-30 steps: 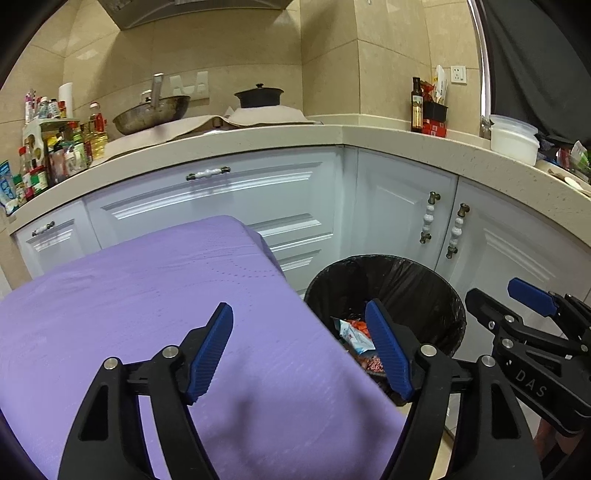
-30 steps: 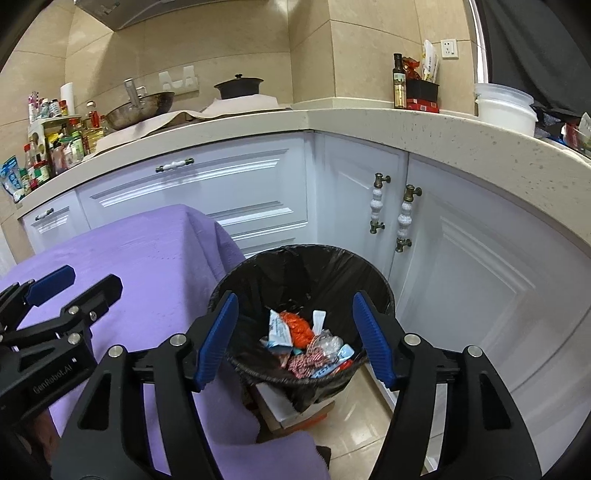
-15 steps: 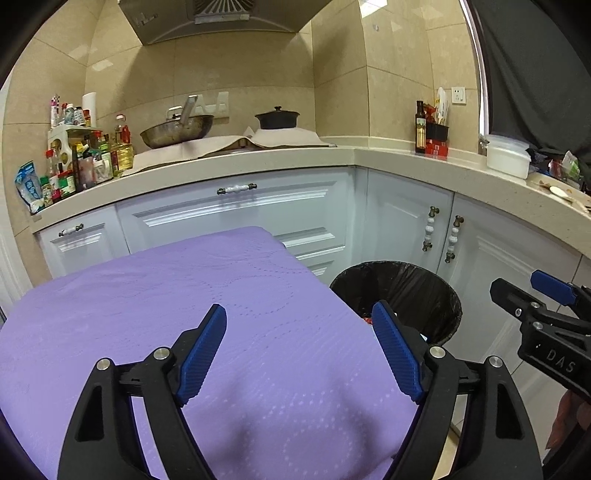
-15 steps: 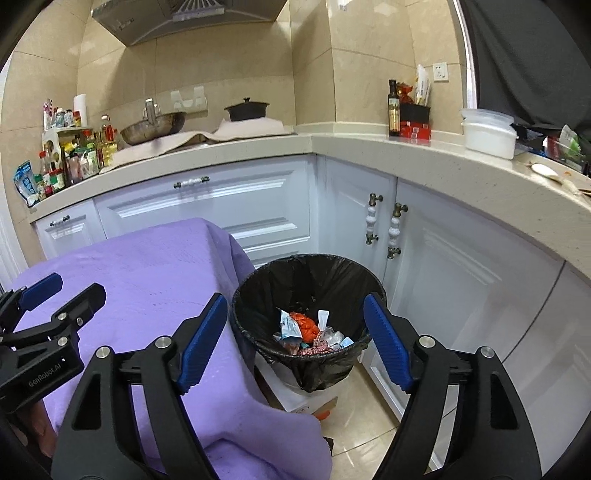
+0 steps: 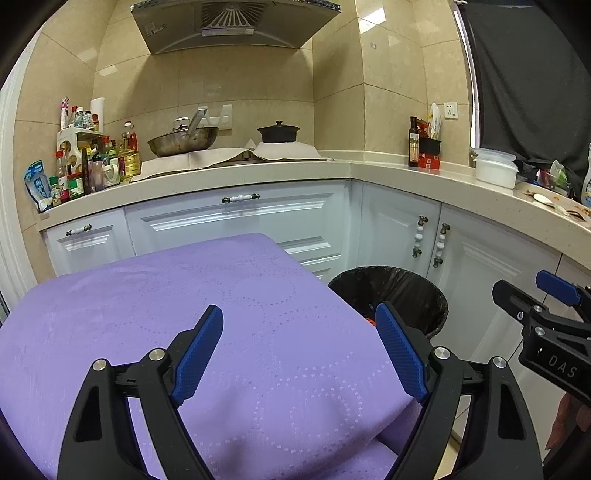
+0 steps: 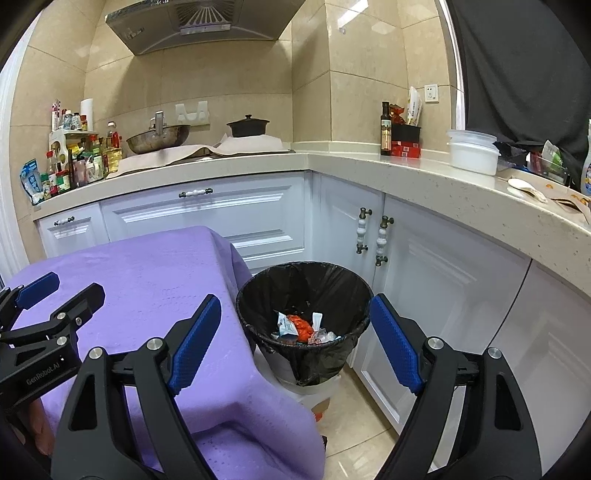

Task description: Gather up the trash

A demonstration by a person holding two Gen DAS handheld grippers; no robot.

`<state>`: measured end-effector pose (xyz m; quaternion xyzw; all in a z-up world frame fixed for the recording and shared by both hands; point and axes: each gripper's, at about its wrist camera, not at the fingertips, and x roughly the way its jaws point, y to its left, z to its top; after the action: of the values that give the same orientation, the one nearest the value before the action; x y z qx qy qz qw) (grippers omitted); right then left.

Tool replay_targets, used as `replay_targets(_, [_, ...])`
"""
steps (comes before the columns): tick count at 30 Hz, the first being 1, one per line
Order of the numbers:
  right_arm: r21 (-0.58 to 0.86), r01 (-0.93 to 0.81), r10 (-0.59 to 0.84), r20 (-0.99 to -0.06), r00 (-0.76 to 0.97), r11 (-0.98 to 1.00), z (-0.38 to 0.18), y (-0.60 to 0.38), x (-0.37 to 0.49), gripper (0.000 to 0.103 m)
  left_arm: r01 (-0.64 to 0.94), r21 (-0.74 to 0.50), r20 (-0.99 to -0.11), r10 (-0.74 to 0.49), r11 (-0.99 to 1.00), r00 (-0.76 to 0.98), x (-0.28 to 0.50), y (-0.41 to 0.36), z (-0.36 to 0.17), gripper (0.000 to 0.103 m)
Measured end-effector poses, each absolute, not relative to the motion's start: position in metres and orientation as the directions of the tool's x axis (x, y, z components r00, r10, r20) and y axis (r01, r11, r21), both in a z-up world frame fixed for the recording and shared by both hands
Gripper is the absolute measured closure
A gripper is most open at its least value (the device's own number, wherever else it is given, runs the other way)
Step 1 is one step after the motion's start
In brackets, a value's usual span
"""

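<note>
Two grippers were up, both empty, jaws wide and opening further, nothing between the blue pads. Left gripper (image 5: 299,350) hung over the purple tablecloth (image 5: 155,314), cloth directly under and ahead of its fingers, not touching. Right gripper (image 6: 295,339) sat just right of the left one, its fingers framing the trash bin (image 6: 273,288) ahead and below; left finger over the cloth's hanging corner, right finger in front of the white cabinet doors (image 6: 436,280). Bin stood on the tiled floor just past the table edge, close to the cabinet, lined with a black bag. Trash (image 6: 301,326) lay at the bottom of the bin: orange crumpled piece, a blue-white wrapper, clear plastic bits, exact items hard to tell. From the left wrist view the bin was ahead-right of the left gripper, mostly hidden by the cloth, only the far rim and liner showing. A bit of a person's hand showed under each gripper at the frame edges. Farther ahead, a beige countertop (image 6: 406,173) wrapped the corner. On it, ahead-left: a rack of bottles and jars, a steel wok (image 6: 159,138), a black lidded pot (image 6: 248,127). Ahead-right: a dark bottle (image 6: 385,129), a white lidded container (image 6: 472,151), clutter beyond. Range hood (image 6: 207,22) topmost on the tiled wall.
</note>
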<state>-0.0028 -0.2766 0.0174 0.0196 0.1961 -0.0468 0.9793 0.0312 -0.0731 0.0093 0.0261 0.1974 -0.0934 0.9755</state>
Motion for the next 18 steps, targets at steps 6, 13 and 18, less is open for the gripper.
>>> replay_targets(6, [0.019, 0.096, -0.082, -0.373, 0.924, 0.995, 0.0172, -0.2749, -0.0065, 0.022, 0.185, 0.015, -0.385, -0.165, 0.983, 0.908, 0.0275, -0.0719, 0.0095, 0.02])
replay_targets(13, [0.022, 0.096, -0.081, -0.374, 0.924, 0.995, 0.0164, -0.2743, -0.0079, 0.022, 0.188, 0.012, -0.387, -0.169, 0.982, 0.907, 0.0268, -0.0708, 0.0091, 0.02])
replay_targets(18, [0.02, 0.099, -0.085, -0.374, 0.924, 0.995, 0.0167, -0.2752, -0.0067, 0.022, 0.19, 0.011, -0.389, -0.171, 0.982, 0.905, 0.027, -0.0701, 0.0089, 0.02])
